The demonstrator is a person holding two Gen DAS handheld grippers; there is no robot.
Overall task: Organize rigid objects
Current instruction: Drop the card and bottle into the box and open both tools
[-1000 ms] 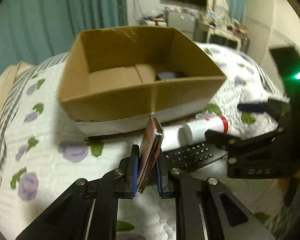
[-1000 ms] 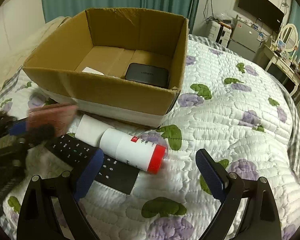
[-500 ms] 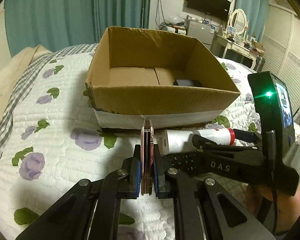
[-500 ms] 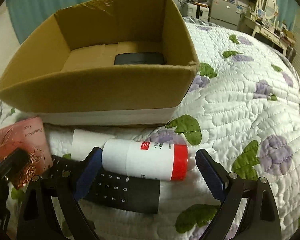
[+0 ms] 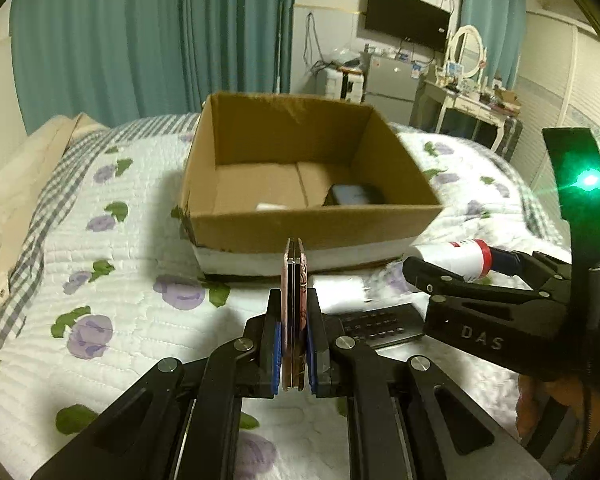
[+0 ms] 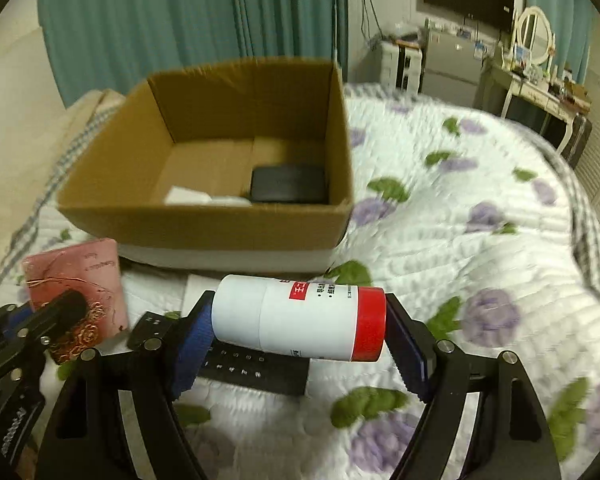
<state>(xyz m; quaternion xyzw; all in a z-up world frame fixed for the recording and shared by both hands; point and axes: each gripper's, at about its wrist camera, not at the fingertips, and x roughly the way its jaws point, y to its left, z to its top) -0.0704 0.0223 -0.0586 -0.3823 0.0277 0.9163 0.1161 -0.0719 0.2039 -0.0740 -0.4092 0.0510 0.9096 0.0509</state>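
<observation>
My left gripper [image 5: 293,350] is shut on a thin pink box with gold rose print [image 5: 295,280], held edge-up above the quilt in front of an open cardboard box [image 5: 312,222]. The pink box also shows in the right wrist view [image 6: 78,280]. My right gripper [image 6: 300,346] is shut end to end on a white bottle with a red cap [image 6: 296,316], lifted above a black remote [image 6: 256,368]. The cardboard box [image 6: 204,220] holds a black flat case [image 6: 288,184] and white paper [image 6: 188,197].
A white paper roll [image 5: 340,292] lies on the quilt by the remote [image 5: 376,324]. The flowered quilt [image 6: 480,248] spreads right of the box. Pillows [image 5: 16,184] lie at the left. Teal curtains, a fridge and a dresser stand behind the bed.
My right gripper has closed on the bottle and lifted it off the quilt. My left gripper has risen with the pink box and now looks down into the cardboard box.
</observation>
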